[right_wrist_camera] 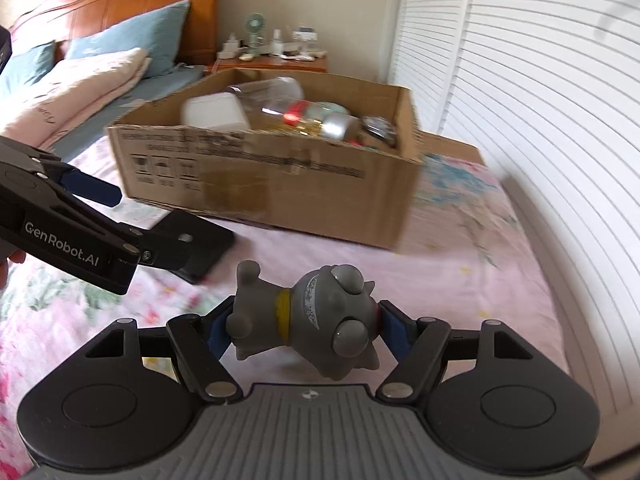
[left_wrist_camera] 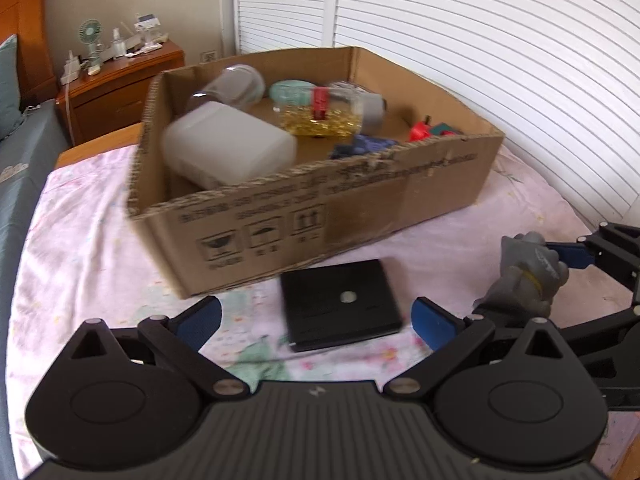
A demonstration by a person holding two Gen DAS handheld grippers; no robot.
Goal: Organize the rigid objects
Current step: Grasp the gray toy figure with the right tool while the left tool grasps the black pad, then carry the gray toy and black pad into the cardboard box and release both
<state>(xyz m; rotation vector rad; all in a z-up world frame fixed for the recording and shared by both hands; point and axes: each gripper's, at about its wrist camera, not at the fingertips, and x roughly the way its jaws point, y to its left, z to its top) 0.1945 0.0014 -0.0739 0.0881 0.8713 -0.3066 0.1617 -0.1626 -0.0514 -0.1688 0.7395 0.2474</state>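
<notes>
The right gripper grips a grey toy figurine with bulging eyes and a yellow collar, its blue pads pressed on either side, held above the bed's pink floral sheet. The left gripper has its jaws spread wide, holding nothing, and hovers over a flat black box that lies on the sheet just in front of a cardboard box. In the right wrist view the left gripper's side reads "GenRobot.AI". The cardboard box carries printed handling symbols and lines of text too blurred to read. Inside it lie a white plastic container, a clear jar, a bottle with golden contents and a red label, a teal lid and a red item. Behind stands a wooden nightstand with a small green fan.
</notes>
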